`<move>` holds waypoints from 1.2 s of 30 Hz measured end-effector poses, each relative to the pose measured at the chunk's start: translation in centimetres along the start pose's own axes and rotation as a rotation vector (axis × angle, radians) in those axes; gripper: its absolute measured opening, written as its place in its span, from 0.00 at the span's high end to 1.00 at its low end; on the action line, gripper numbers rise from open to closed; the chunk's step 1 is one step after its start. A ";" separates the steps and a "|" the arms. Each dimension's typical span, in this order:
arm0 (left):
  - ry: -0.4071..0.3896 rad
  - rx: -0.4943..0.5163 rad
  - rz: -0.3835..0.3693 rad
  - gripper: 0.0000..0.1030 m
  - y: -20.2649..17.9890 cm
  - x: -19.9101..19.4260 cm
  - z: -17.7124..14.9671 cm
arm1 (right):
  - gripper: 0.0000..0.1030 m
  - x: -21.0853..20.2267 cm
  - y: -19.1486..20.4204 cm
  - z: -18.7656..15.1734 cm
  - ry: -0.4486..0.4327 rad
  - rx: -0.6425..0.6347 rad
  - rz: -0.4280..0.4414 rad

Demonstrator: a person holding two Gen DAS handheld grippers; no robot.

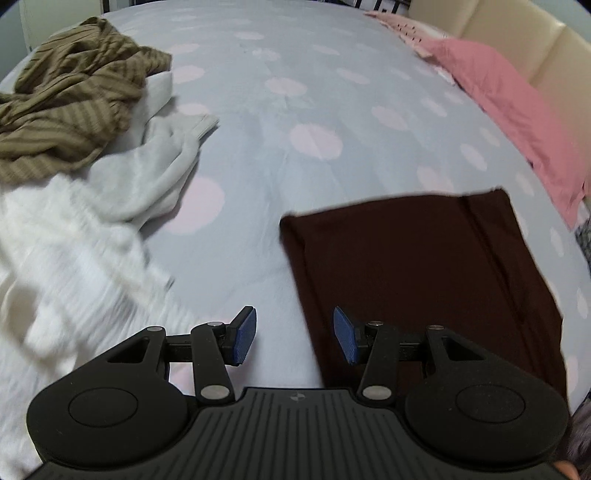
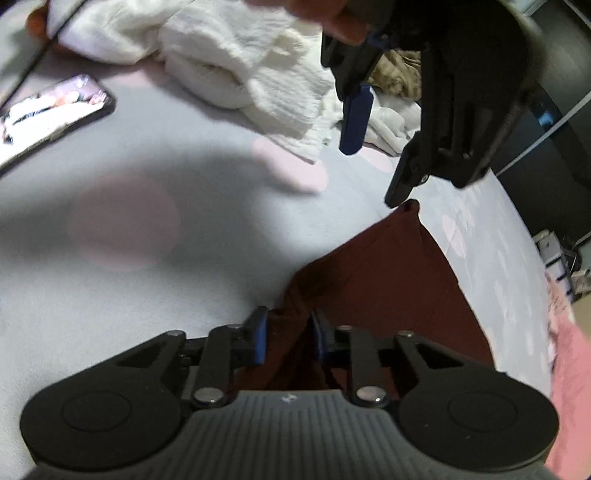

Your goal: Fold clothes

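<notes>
Dark maroon folded garment, smooth knit, lies flat as a neat rectangle on the bed, right of centre in the left wrist view, one lengthwise crease running down it. In the right wrist view the same garment bunches up at its near end, far corner pointing up toward the other tool.

Right gripper: blue-padded fingers narrow, pinched on a gathered fold of the maroon cloth. Left gripper: fingers spread wide, nothing between them, hovering over the sheet at the garment's left edge. It also shows from the right wrist view, up in the air above the garment's far corner, a person's fingers on its body.

Surface: pale grey-blue bed sheet with light pink polka dots, slightly wrinkled. Pile at left: olive-brown striped crumpled garment, light grey soft fleece piece touching it, fluffy white textured knit nearest, motion-blurred. Pink pillow along the right edge against a cream padded headboard. Black smartphone with lit screen lies on the sheet, well apart from the maroon garment. Room beyond the bed is dark; details too blurred to tell.
</notes>
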State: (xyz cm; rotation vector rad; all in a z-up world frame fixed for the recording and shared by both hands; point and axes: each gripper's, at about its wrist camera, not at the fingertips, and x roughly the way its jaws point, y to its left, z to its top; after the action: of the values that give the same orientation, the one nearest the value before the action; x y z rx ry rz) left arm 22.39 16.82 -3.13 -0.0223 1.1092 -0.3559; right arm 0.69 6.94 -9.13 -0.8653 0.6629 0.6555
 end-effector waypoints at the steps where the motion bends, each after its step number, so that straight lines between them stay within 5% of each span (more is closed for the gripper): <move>1: 0.001 -0.007 -0.016 0.55 0.1 0.5 0.6 | 0.76 -0.1 -0.3 -0.1 -0.003 0.017 0.014; 8: 0.026 -0.122 -0.092 0.55 2.4 5.2 3.8 | 0.76 -0.3 -2.0 -0.4 -0.017 0.117 0.089; 13: 0.048 -0.098 -0.083 0.55 2.6 7.5 4.9 | 0.76 -0.3 -2.9 -0.7 -0.024 0.165 0.130; 17: 0.080 -0.062 -0.108 0.84 2.0 8.9 5.2 | 0.76 -0.4 -3.6 -0.9 -0.029 0.203 0.162; 20: 0.083 -0.055 -0.121 0.91 1.8 9.0 5.5 | 0.77 -0.8 -4.5 -1.2 -0.045 0.251 0.176; 26: 0.086 -0.027 -0.114 0.93 0.6 7.1 6.8 | 0.77 -2.1 -6.5 -2.1 -0.092 0.368 0.195; 36: 0.138 0.041 -0.075 0.93 -6.0 6.3 10.5 | 0.77 -5.1 -12.8 -7.4 -0.178 0.777 0.257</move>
State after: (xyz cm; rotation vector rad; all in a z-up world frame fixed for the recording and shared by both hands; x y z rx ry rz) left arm 32.50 7.71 -2.71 -0.0029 1.2397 -0.4526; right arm 5.18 -6.73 -2.95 -0.0012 0.7917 0.6220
